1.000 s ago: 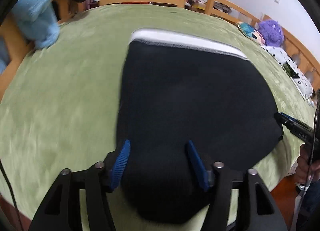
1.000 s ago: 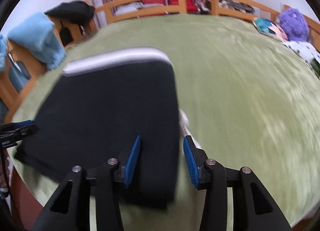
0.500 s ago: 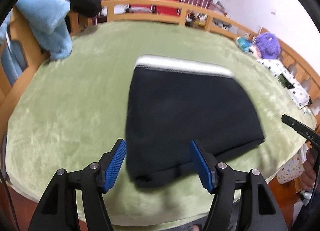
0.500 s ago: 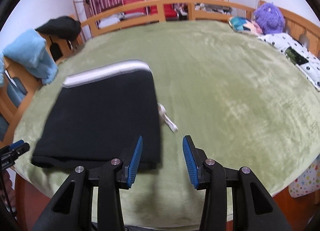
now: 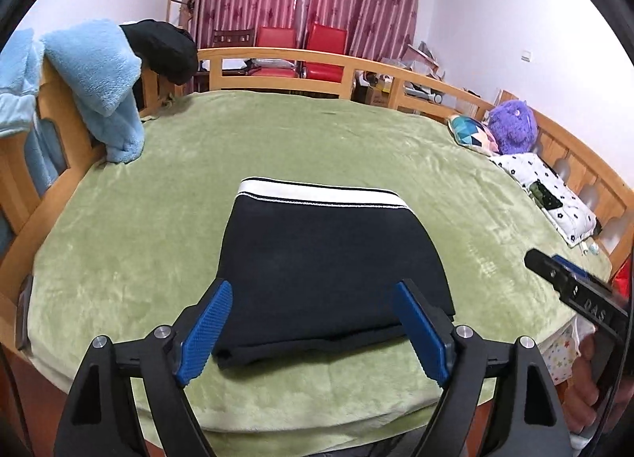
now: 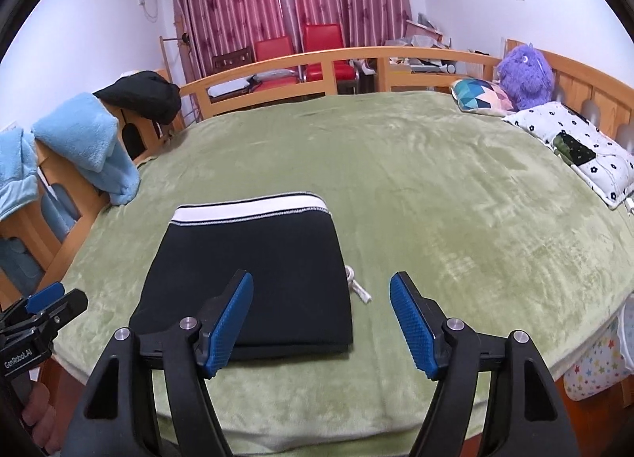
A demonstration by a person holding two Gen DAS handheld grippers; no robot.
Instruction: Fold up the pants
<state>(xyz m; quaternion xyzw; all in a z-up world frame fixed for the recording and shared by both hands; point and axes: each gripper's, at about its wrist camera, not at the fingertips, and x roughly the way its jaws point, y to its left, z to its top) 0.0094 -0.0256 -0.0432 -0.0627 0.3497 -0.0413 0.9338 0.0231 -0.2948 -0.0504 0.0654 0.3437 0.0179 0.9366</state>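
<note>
Lying flat near the front edge of the green blanket [image 5: 277, 148], the black pants [image 5: 325, 270] are folded into a compact rectangle, the white waistband [image 5: 321, 195] on the far side. A white drawstring [image 6: 358, 288] pokes out from the right edge of the fold onto the blanket.

Left gripper [image 5: 313, 332]: jaws opening, held above the near edge of the pants; the pads [image 5: 204, 332] touch no cloth and nothing is held. Right gripper [image 6: 321, 324]: jaws likewise opening, empty, raised over the pants' right front corner and the bare blanket beside it.

Surroundings: a wooden bed rail [image 5: 277, 60] borders the blanket. A blue fleece garment [image 5: 99, 80] and a black garment [image 5: 162, 46] hang over the rail at left. A purple plush toy [image 6: 525, 74] and a patterned pillow [image 6: 481, 94] sit at the far right.
</note>
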